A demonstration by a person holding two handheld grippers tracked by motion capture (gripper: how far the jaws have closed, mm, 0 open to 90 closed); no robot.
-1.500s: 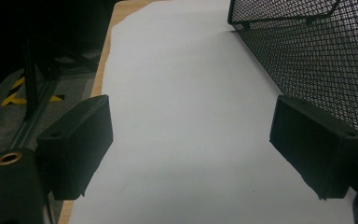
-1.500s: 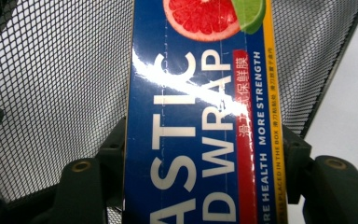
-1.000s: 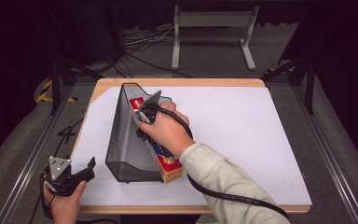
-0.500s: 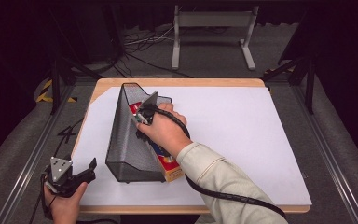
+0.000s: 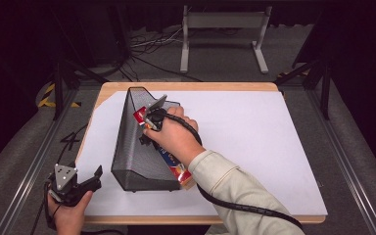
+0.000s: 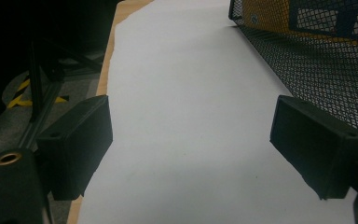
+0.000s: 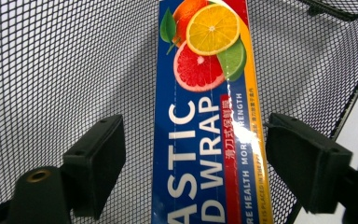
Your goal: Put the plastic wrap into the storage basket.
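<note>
Inside the black mesh file holder (image 5: 139, 156) left of the table's middle, my right gripper (image 5: 149, 128) hangs over the plastic wrap box (image 7: 207, 121). Its jaws have just been opening and now stand wide, one on each side of the box, clear of both long edges, gripping nothing. The box leans in the holder, its near end poking out by my sleeve (image 5: 230, 188). At the near left corner of the table (image 5: 254, 87), my left gripper (image 5: 85, 180) rests over the white sheet (image 6: 186, 107), jaws spread wide and empty, the holder's mesh wall just to its right.
</note>
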